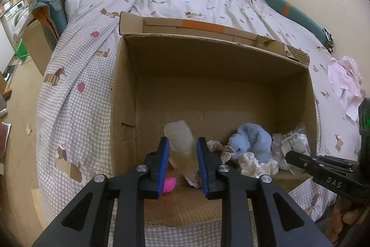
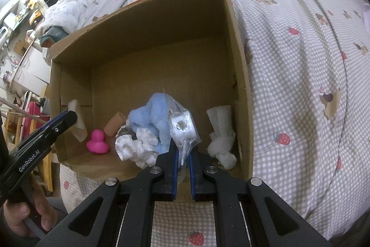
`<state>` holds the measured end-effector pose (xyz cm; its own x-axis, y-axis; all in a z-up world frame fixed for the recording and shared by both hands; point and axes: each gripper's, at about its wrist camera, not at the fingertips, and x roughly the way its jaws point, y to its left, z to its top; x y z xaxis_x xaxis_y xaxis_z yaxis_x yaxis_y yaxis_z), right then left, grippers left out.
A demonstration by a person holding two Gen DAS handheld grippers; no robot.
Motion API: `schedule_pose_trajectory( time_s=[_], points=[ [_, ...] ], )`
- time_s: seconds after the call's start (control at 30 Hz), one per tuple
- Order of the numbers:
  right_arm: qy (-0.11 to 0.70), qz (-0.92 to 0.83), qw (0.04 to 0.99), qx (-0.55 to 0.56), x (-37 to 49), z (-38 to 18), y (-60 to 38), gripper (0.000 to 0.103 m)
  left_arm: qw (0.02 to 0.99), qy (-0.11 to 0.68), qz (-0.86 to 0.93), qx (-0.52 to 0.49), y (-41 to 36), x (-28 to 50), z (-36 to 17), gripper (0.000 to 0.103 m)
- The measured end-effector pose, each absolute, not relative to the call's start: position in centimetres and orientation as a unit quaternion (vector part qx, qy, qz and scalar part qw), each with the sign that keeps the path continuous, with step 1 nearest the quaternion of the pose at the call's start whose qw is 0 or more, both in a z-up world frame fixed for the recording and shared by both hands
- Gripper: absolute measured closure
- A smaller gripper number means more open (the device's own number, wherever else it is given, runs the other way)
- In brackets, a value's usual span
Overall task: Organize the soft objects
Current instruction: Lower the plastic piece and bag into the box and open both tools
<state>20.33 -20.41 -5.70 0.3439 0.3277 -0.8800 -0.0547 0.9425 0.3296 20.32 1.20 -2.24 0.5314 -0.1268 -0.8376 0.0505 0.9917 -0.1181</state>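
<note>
Lettering first: "DAS" on the right claw point(image 1: 298, 157) body as seen from the left wrist view; "GenRobot.AI" on the left claw point(image 2: 71, 118) body as seen from the right. Left claw point(image 1: 181, 149) narrowed onto a translucent soft piece point(image 1: 181, 140), blue pads pressing both its sides, held over the near-left part of the cardboard box point(image 1: 124, 89). Right claw point(image 2: 182, 154) nearly closed, pinching a clear plastic bag point(image 2: 182, 129) with a white item inside, over the box's near edge. Bare fingers point(image 2: 34, 217) wrap the left handle. In the box near its front wall: pink duck point(image 2: 98, 139) at left, tan tube point(image 2: 115, 124), blue plush point(image 2: 150, 118), white fluffy cloth point(image 2: 136, 147), white knotted cloth point(image 2: 220, 138) by the right wall. Box sits on a bed point(image 2: 300, 85) with checked dog-and-strawberry bedding; pink cloth point(image 1: 344, 80) lies on the bed's right side. Cluttered room beyond the bed's left edge.
</note>
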Motion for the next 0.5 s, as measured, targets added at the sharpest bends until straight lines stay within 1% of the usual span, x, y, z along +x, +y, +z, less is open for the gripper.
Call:
schedule_pose_trajectory(
  time_s=[0.13, 0.17, 0.23, 0.27, 0.3, 0.37, 0.4, 0.43, 0.47, 0.5],
  points=[
    [0.562, 0.115, 0.81, 0.123, 20.3, -5.7, -20.4, 0.094, 0.876, 0.478, -0.053, -0.038, 0.9, 20.2, -2.0, 0.078],
    [0.562, 0.115, 0.81, 0.123, 20.3, -5.7, -20.4, 0.094, 0.877, 0.476, -0.054, -0.037, 0.9, 20.2, -1.9, 0.075],
    [0.562, 0.116, 0.81, 0.123, 20.2, -5.7, -20.3, 0.094, 0.878, 0.474, -0.053, -0.034, 0.8, 20.1, -1.8, 0.063],
    [0.562, 0.116, 0.809, 0.123, 20.2, -5.7, -20.3, 0.094, 0.88, 0.472, -0.05, -0.031, 0.7, 20.0, -1.7, 0.052],
    [0.562, 0.117, 0.809, 0.123, 20.2, -5.7, -20.4, 0.094, 0.882, 0.469, -0.047, -0.03, 0.7, 20.0, -1.6, 0.046],
    [0.562, 0.117, 0.809, 0.125, 20.2, -5.6, -20.4, 0.093, 0.887, 0.46, -0.044, -0.027, 0.7, 19.8, -1.3, 0.044],
    [0.562, 0.116, 0.809, 0.126, 20.2, -5.6, -20.4, 0.091, 0.887, 0.459, -0.045, -0.027, 0.7, 19.8, -1.2, 0.042],
    [0.562, 0.115, 0.809, 0.128, 20.2, -5.6, -20.5, 0.086, 0.886, 0.461, -0.045, -0.025, 0.6, 19.9, -1.2, 0.04],
    [0.563, 0.115, 0.808, 0.131, 20.1, -5.6, -20.6, 0.076, 0.886, 0.462, -0.039, -0.021, 0.6, 19.8, -1.1, 0.036],
    [0.561, 0.116, 0.809, 0.135, 20.1, -5.6, -20.7, 0.069, 0.888, 0.46, -0.028, -0.017, 0.6, 19.7, -1.0, 0.035]
  ],
)
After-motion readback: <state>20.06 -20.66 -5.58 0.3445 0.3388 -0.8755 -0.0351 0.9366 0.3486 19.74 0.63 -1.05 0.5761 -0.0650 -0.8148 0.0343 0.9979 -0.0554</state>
